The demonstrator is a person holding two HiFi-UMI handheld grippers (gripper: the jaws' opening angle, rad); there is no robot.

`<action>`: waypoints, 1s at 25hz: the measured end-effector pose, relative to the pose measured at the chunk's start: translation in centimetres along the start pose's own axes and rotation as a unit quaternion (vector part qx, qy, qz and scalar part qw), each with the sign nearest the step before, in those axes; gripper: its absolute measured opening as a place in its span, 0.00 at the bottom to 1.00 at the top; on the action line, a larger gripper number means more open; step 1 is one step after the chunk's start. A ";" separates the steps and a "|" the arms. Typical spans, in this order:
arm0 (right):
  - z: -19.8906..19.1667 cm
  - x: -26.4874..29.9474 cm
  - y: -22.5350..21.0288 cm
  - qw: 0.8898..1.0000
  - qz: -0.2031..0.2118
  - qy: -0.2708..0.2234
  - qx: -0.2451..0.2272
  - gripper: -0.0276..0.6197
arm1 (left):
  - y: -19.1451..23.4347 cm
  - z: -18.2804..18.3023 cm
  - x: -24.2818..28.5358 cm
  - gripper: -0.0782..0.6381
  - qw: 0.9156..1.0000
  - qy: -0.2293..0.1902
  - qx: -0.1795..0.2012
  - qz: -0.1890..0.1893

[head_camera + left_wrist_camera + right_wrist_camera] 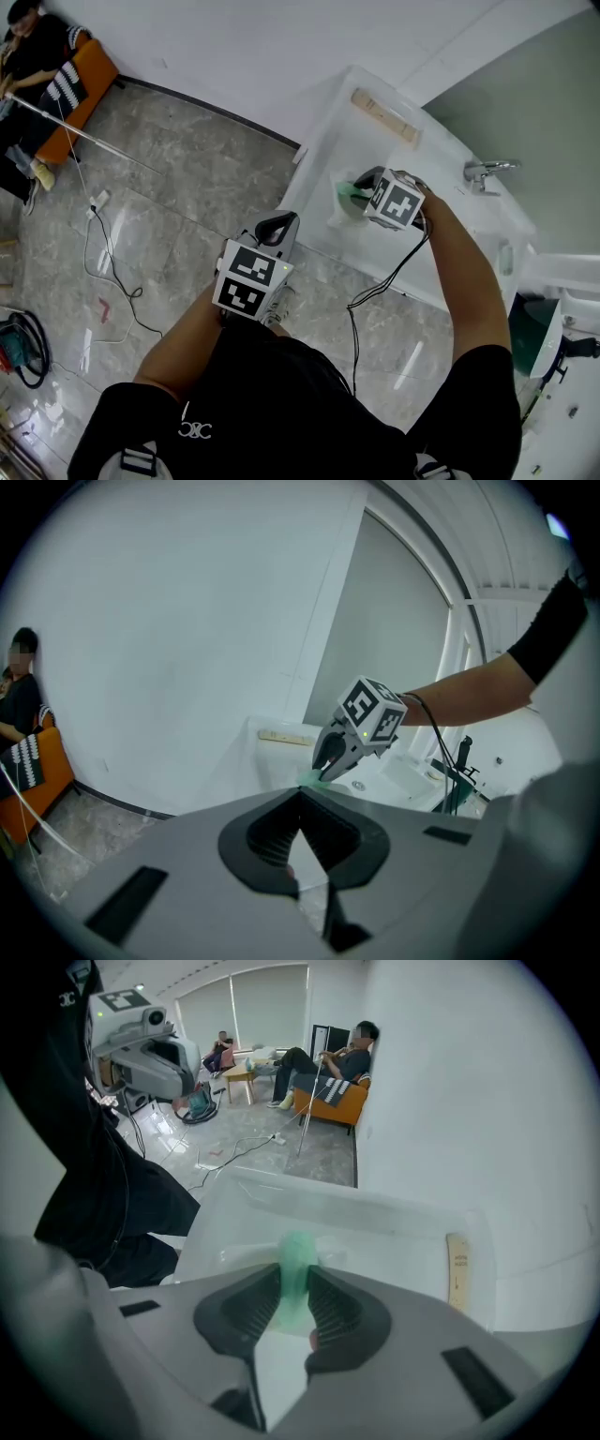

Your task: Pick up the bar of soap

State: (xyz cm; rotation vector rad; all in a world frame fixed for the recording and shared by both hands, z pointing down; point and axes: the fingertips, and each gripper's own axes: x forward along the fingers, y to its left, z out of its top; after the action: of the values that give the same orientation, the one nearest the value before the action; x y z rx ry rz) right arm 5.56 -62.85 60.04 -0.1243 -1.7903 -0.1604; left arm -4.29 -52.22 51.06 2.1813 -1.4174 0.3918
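Left gripper (300,799) is held short of the white basin (323,155), fingers closed on nothing. Green bar of soap (298,1255) is clamped across its thin faces by right gripper (294,1288) over the basin. It is judged light, stiff and slippery, so a mid-bar hold is advised.

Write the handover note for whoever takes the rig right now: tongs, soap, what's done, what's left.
Right tongs: closed on the green bar of soap, a pad against each side, pointing steeply down over the white basin.
Left tongs: shut, empty, held back from the basin and aimed toward the right tongs.
Done: soap is gripped.
Unclear: whether the soap has left the surface under it yet.
Left: lift it straight up and clear. It probably slips easily, so keep the squeeze steady.
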 end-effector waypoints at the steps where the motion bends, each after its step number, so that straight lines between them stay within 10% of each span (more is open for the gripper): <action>1: 0.0 -0.1 0.0 1.000 0.003 -0.004 0.006 0.20 | 0.0 0.1 0.1 0.12 1.000 0.000 0.000 0.000; 8: 1.0 -2.0 -0.4 0.993 -0.038 -0.084 0.069 0.20 | 0.3 0.8 0.2 0.12 1.000 -0.005 0.001 0.005; 13: 1.4 -4.8 -0.5 0.961 -0.100 -0.195 0.170 0.20 | 0.5 2.3 0.2 0.12 1.000 -0.020 0.009 0.015; 19: 1.9 -10.0 0.1 0.878 -0.203 -0.329 0.281 0.20 | -0.2 5.1 -0.2 0.12 0.999 -0.043 0.025 0.019; 25: 1.3 -17.3 1.6 0.758 -0.307 -0.431 0.381 0.20 | -2.2 8.1 -0.6 0.12 0.996 -0.071 0.044 0.019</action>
State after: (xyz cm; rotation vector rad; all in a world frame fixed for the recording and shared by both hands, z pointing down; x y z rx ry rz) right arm 8.40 -61.04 42.95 1.1727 -2.6129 0.2239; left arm -2.79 -55.52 43.41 2.2953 -1.5474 0.3239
